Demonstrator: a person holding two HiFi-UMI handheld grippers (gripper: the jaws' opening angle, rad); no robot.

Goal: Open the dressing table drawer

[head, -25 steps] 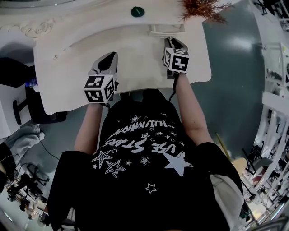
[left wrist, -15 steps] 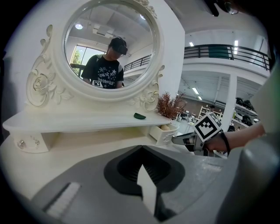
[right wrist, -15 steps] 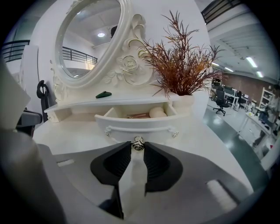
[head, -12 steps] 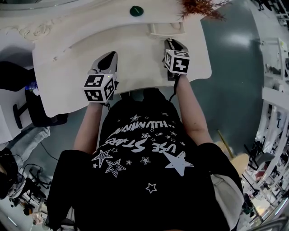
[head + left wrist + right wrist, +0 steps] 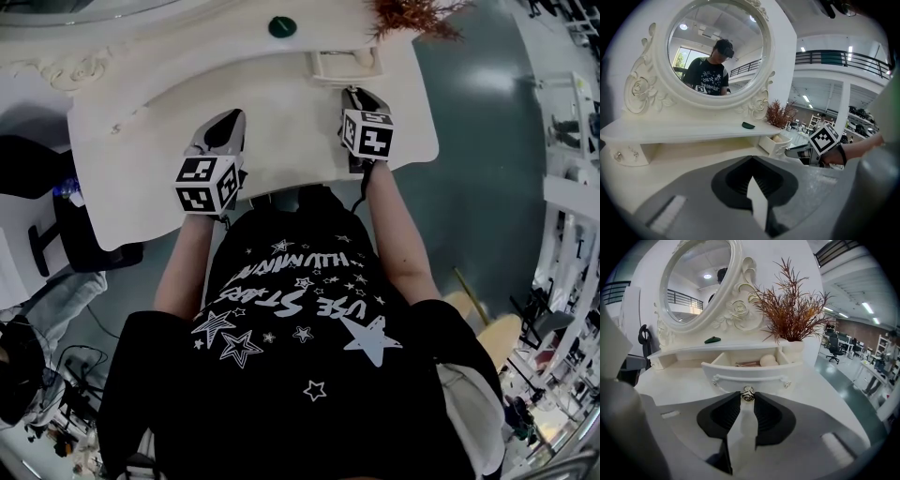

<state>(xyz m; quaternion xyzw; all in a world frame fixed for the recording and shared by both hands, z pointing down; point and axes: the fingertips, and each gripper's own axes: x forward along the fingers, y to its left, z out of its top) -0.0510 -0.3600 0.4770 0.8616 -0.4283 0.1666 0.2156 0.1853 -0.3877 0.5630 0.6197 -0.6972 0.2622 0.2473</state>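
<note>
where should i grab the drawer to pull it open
By the knob at the middle of the drawer front, coming straight from the front: it sticks out, narrow enough for the jaws. The right gripper is shut on it that way.

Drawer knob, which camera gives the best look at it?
The right gripper view: the knob is close up, pinched between the right gripper's jaw tips on the open drawer's front. In the head view the drawer is small and the gripper covers the knob. The left gripper view shows the drawer's side, no knob.
</note>
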